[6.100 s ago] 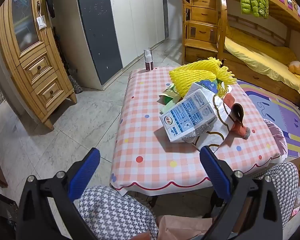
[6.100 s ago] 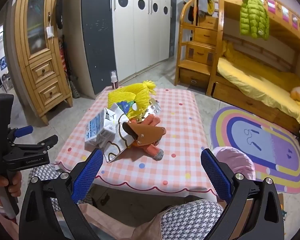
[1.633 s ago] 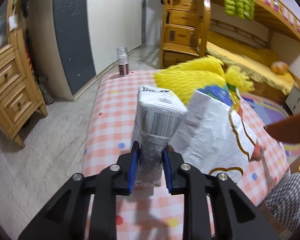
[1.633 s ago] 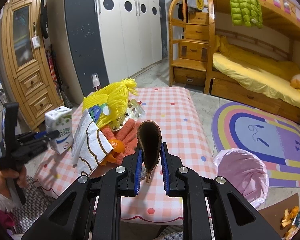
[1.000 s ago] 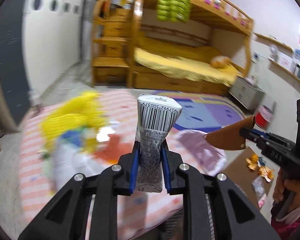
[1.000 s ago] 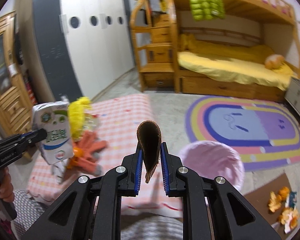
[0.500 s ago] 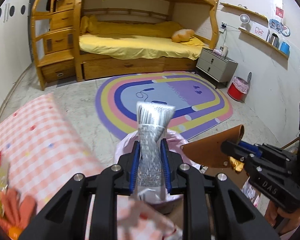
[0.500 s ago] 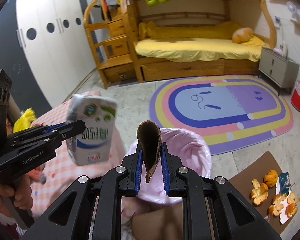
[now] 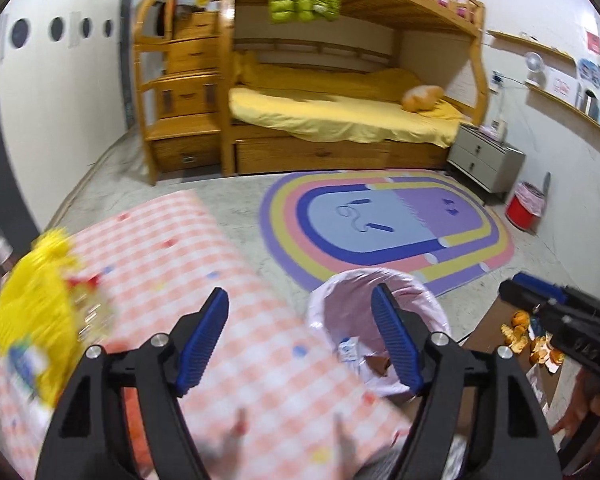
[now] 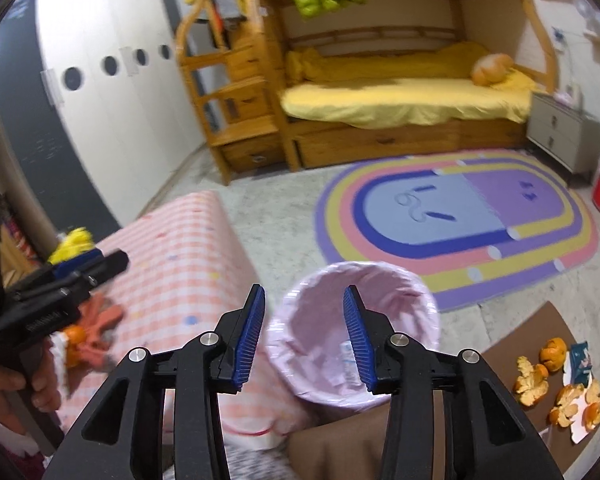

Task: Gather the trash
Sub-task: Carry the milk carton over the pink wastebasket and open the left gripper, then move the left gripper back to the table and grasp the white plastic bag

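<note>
Both sets of jaws are opening with nothing between them. The left gripper [image 9: 300, 338] hangs over the near rim of the bin [image 9: 416, 292], its blue pads spread wide. The right gripper [image 10: 304, 334] is parted less, right above the same pink-lined bin [image 10: 380, 276]. A white carton [image 9: 349, 349] lies inside. Beside the bin stands the checked table [image 9: 204, 280]; orange peels [image 10: 556, 384] lie on the floor.
</note>
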